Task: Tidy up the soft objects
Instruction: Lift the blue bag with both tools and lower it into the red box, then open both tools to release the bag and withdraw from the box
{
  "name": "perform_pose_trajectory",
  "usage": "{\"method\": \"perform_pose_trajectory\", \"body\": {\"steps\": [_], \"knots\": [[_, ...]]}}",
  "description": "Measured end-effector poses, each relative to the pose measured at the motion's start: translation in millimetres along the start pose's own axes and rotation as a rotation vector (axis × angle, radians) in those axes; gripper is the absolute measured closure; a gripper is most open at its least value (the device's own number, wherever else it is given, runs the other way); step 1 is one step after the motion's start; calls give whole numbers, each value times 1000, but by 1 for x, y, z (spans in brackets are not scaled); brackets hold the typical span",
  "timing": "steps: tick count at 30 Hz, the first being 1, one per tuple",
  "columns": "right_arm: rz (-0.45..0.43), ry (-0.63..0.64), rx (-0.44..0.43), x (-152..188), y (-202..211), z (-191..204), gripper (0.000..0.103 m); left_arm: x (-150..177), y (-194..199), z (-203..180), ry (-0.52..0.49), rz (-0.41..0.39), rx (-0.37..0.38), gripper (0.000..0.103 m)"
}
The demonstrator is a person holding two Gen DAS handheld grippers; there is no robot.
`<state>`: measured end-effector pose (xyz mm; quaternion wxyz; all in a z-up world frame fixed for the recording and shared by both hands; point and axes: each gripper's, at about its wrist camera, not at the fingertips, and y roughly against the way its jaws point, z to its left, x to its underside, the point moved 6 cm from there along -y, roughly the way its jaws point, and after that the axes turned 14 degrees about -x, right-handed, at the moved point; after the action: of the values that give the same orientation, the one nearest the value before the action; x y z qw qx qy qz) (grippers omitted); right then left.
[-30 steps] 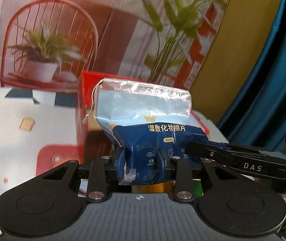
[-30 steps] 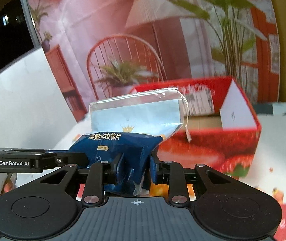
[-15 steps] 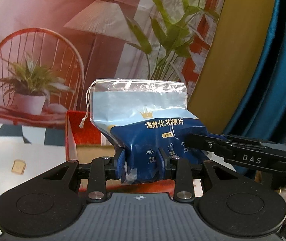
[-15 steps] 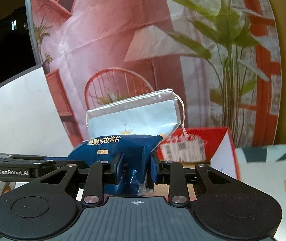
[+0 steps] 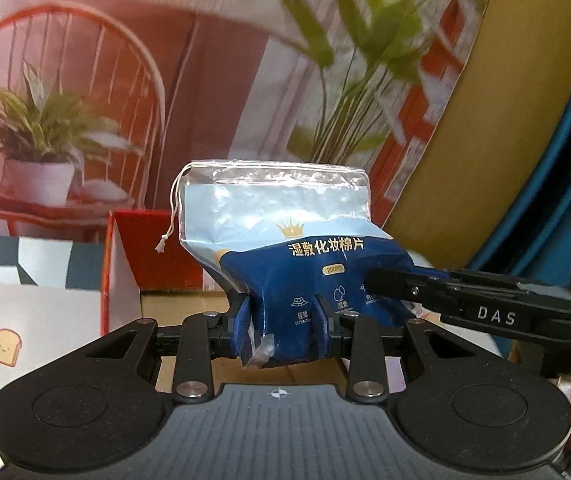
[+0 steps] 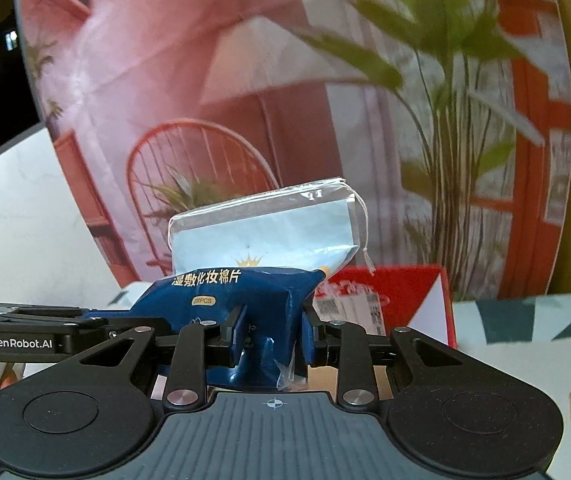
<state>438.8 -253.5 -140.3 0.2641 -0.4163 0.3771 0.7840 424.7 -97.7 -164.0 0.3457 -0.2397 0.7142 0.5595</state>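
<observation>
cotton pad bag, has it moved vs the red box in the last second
Yes. The bag, shut in both the left gripper and right gripper, has risen: the red box now sits low behind it, where earlier it stood beside it.

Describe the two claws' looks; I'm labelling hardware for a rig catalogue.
Both are matte black with a grey ribbed deck, a crosshair mark, round recessed discs and silver rivets. The right claw reads "DAS" on its side in the left view; the left claw reads "GenRobot.AI" in the right view.
</observation>
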Motion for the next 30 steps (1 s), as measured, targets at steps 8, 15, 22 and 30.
{"method": "perform_pose_trajectory", "body": {"steps": [8,15,22,30], "knots": [[114,-140,30,35,-37,-41,75,22,-53,4,-4,146,-6,68],[248,-181,73,63,-58,-50,74,44,-73,5,-28,263,-17,67],[327,-214,99,82,-64,-53,74,54,-77,5,-60,309,-25,67],[345,-191,156,86,-56,-45,68,42,-52,6,-101,220,-26,48]]}}
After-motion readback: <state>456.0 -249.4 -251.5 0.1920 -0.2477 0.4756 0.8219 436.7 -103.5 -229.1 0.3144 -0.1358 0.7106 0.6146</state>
